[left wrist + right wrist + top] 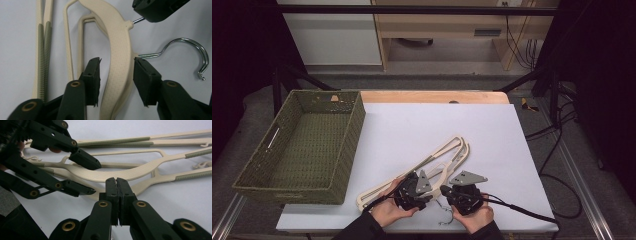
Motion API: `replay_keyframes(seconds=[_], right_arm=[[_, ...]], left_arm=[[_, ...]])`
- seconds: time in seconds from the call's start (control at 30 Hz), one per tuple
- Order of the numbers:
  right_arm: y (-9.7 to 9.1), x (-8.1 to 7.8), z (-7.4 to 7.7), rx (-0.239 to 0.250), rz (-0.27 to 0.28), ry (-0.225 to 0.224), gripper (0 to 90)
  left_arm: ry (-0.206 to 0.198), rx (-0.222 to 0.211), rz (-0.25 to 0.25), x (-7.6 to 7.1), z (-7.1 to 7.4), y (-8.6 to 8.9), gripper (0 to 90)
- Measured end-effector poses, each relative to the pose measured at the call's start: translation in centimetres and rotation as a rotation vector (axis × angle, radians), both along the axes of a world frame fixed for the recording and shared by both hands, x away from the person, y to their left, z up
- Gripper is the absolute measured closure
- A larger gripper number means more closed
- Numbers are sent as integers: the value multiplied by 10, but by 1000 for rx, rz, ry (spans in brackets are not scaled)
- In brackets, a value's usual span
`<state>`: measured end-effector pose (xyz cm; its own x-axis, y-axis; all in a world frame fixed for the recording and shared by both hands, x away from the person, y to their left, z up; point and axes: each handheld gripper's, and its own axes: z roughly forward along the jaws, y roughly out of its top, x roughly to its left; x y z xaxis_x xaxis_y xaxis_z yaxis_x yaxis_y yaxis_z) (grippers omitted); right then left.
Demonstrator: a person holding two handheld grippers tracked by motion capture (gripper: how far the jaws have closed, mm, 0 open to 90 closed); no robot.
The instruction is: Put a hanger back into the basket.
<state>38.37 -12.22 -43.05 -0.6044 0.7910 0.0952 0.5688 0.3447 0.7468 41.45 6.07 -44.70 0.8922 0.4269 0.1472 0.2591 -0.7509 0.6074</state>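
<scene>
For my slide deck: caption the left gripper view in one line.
Left gripper, jaws open, straddles the neck of a cream hanger lying on the white table, its metal hook curving off to the right.

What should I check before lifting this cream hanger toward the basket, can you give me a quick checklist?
1. Left gripper straddles the top hanger at its neck: ok.
2. Left pads pressing on the hanger: not ok; a gap shows on the left side, and the right pad sits at the hanger's edge.
3. Right gripper shut, pads together at the hanger's near edge: ok.
4. What the right gripper pinches, maybe the hook wire: cannot tell.
5. Top hanger free of the second hanger under it: cannot tell; they overlap.
6. Basket open, left of the hangers: ok.
</scene>
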Motion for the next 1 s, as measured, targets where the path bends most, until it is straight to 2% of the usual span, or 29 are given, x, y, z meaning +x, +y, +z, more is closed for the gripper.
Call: replay_keyframes(seconds=[0.03, 0.17, 0.2, 0.23, 0.4, 0.53, 0.63, 0.67, 0.7, 0.83, 0.87, 0.9, 0.93, 0.97, 1.0], right_arm=[[0, 0, 1, -3, 5, -3, 895], [0, 0, 5, 7, -1, 10, 896], [-2, 1, 5, 4, 12, -7, 895], [-2, 1, 6, 9, 7, 2, 895], [-2, 1, 8, 18, 4, -9, 894], [-4, 1, 10, 22, 11, -7, 885], [-8, 0, 16, 42, 19, -49, 847], [-8, 0, 16, 42, 19, -49, 847], [-13, -1, 22, 55, 27, -82, 821], [-28, -4, 36, 93, 22, -146, 760], [-28, -4, 36, 93, 22, -146, 760], [-38, -5, 42, 110, 13, -192, 709], [-38, -5, 42, 110, 13, -192, 709], [-48, -6, 47, 127, -13, -243, 642], [-54, -5, 48, 131, -24, -257, 620]], left_arm=[[-2, 14, -2, 1, -1, 0, 612], [-18, 17, 17, 0, -1, -1, 691], [-18, 17, 17, 0, -1, -1, 697], [-20, 15, 17, -1, -1, -1, 701], [-37, 17, 24, -3, 0, -3, 712], [-48, 24, 8, -4, 2, -3, 728], [-64, 35, 4, -5, 2, -3, 740], [-64, 35, 4, -5, 2, -3, 744], [-70, 39, 3, -5, 3, -2, 747], [-78, 33, 5, -6, 5, 0, 756], [-81, 29, 7, -6, 6, 1, 756], [-87, 23, 11, -5, 10, 4, 761], [-87, 23, 11, -5, 10, 4, 764], [-92, 15, 16, -5, 14, 7, 767], [-92, 15, 16, -5, 14, 7, 770]])
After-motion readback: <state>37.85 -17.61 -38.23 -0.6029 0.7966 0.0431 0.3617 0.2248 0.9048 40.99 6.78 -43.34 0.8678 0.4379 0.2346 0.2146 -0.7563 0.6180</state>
